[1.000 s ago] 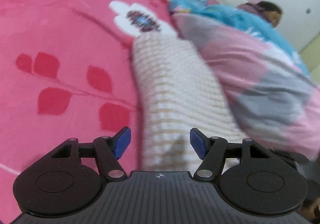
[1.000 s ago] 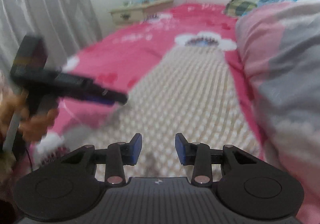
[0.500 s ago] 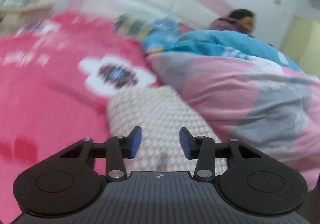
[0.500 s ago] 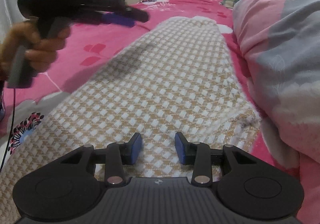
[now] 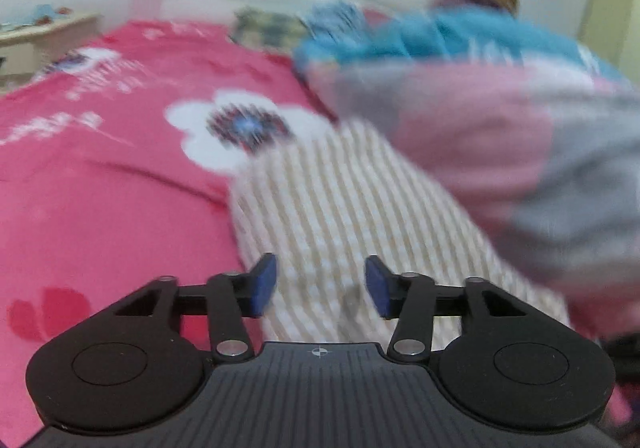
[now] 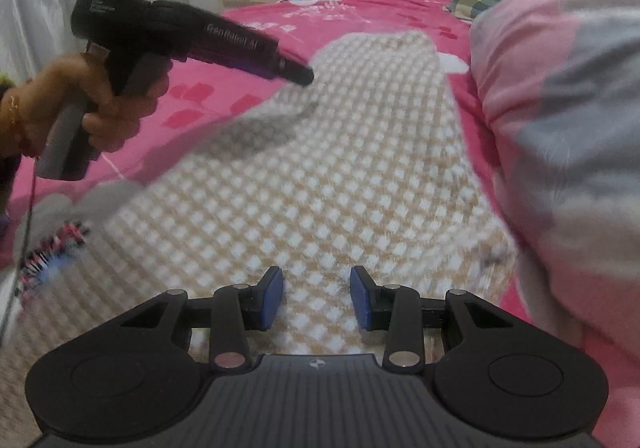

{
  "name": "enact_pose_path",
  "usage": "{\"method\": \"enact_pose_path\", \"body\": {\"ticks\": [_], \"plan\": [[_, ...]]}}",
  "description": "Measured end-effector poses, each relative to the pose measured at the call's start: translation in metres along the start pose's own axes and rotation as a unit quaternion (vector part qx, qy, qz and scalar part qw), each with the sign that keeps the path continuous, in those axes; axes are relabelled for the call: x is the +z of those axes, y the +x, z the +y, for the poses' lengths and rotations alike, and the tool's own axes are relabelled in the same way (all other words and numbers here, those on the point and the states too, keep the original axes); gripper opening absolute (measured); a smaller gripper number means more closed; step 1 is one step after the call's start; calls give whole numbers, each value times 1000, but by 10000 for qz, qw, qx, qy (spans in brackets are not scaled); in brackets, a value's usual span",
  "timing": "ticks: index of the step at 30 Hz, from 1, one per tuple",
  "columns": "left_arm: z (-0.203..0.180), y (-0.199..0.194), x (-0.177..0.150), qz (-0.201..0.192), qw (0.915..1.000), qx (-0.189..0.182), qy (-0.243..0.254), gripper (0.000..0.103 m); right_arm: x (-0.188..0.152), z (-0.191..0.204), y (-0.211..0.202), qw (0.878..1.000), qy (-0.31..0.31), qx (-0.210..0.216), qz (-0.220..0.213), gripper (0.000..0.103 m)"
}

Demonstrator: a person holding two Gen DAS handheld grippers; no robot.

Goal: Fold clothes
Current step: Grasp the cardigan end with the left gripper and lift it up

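Left gripper (image 5: 320,284) and right gripper (image 6: 317,300) both parted, empty, levelled forward.

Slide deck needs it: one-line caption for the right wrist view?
Open right gripper over checkered cloth on pink bed; left gripper at its far edge.

Black left gripper (image 6: 298,73) showing white lettering; bare left hand (image 6: 100,103) wearing a gold bracelet (image 6: 14,111); right gripper (image 6: 316,300) sporting blue pads (image 6: 270,300).

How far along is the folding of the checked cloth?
Done: the checked cloth lies spread flat on the pink bed cover, no fold visible. In hand: nothing; the left gripper and right gripper hover open above it. Left: gripping an edge and making every fold.
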State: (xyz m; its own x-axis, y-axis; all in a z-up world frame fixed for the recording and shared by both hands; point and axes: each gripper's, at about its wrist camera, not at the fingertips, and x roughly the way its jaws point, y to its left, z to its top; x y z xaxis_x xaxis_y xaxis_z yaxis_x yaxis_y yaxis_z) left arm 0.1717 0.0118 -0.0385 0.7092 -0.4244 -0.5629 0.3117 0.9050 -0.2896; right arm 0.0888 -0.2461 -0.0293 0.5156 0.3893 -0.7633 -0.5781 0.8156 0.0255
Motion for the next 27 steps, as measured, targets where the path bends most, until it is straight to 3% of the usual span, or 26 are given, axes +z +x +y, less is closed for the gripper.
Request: {"method": "enact_pose_path", "body": {"ticks": [2, 3, 6, 8, 11, 17, 20, 23, 25, 27], "plan": [[15, -1, 10, -15, 9991, -132, -395, 62, 8, 6, -11, 9995, 95, 227, -182, 40], [26, 7, 13, 184, 9971, -334, -661, 65, 10, 9, -12, 9990, 136, 371, -200, 40], [57, 32, 14, 839, 9819, -821, -1488, 69, 12, 21, -7, 9968, 210, 755, -137, 40], [69, 45, 8, 1051, 9720, -991, -1854, 69, 4, 26, 5, 9957, 214, 893, 127, 40], [78, 57, 0, 1123, 9673, -1070, -2007, 71, -12, 30, 17, 9955, 159, 902, 225, 40], [85, 74, 4, 929, 9594, -1462, -2225, 73, -2, 39, -9, 9938, 213, 1058, 264, 40], [88, 91, 6, 970, 9525, -1629, -2384, 76, -15, 41, 1, 9937, 157, 996, 494, 40], [87, 97, 8, 876, 9491, -1681, -2517, 78, -9, 34, 1, 9925, 423, 1052, 452, 39], [84, 97, 8, 809, 9502, -1628, -2531, 76, -3, 34, -8, 9945, 417, 897, 334, 40], [81, 96, 7, 749, 9533, -1548, -2483, 73, -5, 34, -3, 9936, 478, 880, 513, 40]]}}
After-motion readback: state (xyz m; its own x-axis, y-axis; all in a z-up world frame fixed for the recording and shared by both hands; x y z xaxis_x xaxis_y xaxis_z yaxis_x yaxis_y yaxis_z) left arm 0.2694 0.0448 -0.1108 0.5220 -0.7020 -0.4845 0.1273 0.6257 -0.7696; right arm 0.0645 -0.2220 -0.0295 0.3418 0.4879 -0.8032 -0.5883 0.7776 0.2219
